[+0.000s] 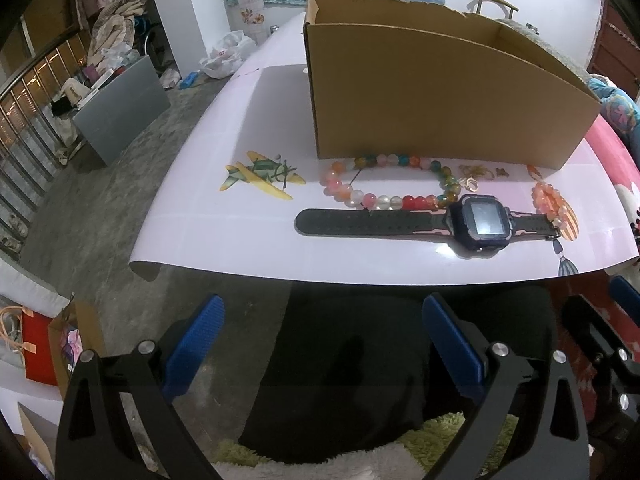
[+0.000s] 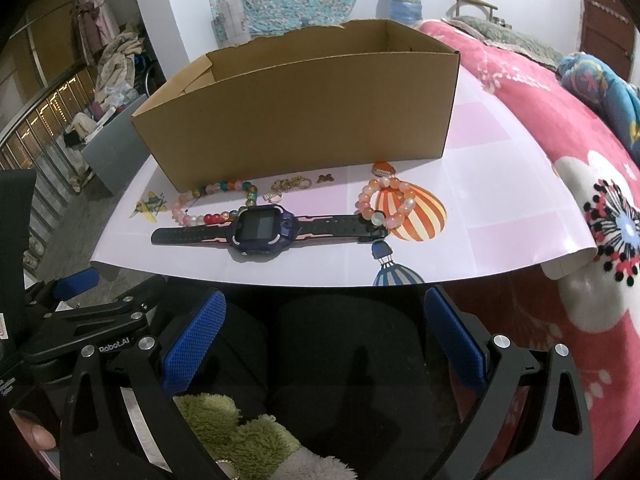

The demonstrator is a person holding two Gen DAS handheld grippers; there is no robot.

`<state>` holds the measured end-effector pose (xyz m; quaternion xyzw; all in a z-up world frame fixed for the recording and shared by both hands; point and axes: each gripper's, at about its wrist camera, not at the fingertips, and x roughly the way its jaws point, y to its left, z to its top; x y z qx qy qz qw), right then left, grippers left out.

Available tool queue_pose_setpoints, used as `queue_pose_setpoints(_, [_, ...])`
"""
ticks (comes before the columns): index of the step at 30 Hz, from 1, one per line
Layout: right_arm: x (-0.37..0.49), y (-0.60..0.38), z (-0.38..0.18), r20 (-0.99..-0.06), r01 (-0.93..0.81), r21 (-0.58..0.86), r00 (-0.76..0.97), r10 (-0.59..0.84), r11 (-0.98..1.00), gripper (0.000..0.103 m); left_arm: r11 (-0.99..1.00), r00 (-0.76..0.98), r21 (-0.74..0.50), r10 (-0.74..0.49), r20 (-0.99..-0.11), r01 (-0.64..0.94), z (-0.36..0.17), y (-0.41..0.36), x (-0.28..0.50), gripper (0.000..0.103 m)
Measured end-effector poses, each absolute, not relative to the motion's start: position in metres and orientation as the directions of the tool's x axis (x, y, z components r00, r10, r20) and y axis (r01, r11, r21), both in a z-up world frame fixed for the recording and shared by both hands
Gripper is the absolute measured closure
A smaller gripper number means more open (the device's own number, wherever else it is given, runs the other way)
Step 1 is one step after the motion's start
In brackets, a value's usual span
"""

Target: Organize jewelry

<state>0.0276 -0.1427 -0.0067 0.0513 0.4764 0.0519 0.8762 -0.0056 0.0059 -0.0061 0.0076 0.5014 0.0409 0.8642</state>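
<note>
A black smartwatch [image 1: 482, 222] [image 2: 260, 229] lies flat near the white table's front edge. Behind it lies a long multicoloured bead strand [image 1: 384, 196] [image 2: 208, 204], a small gold chain piece [image 1: 474, 174] [image 2: 288, 188], a tiny butterfly charm [image 2: 325, 178] and a pink-orange bead bracelet [image 1: 552, 204] [image 2: 384, 200]. An open cardboard box [image 1: 440, 92] [image 2: 296, 120] stands behind them. My left gripper [image 1: 320, 344] and right gripper [image 2: 320, 340] are both open and empty, held below the table's front edge, apart from everything.
The table sheet [image 1: 224, 216] [image 2: 500, 200] has printed aeroplane and balloon pictures. A pink floral blanket [image 2: 560, 128] lies to the right. A grey box [image 1: 120, 116] and clutter stand on the floor at left. The left gripper shows in the right view [image 2: 76, 284].
</note>
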Motion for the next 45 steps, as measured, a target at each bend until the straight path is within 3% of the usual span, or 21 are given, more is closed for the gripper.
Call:
queue_pose_setpoints(21, [0.03,-0.14,-0.009,-0.838,-0.044,0.145,0.526,0.147,0.988,0.008,0.995,0.455,0.062,0.093,-0.886,-0.084,-0.015,0.014,0.009,0.005])
queue_pose_setpoints(32, [0.039,-0.134,-0.003,-0.812,-0.08,0.184,0.549,0.198,0.98,0.008,0.998,0.5,0.011,0.038,-0.865,-0.057,-0.02,0.037,0.02,0.005])
queue_pose_setpoints(41, [0.068,-0.114,0.002,-0.777,-0.164,0.26,0.549,0.307,0.952,0.008,0.99,0.548,-0.14,-0.136,-0.825,0.035,-0.018,0.062,0.037,0.005])
queue_pose_setpoints(45, [0.079,-0.11,-0.003,-0.778,-0.169,0.292,0.53,0.337,0.941,0.011,0.953,0.56,-0.286,-0.291,-0.776,0.099,-0.014,0.073,0.047,0.005])
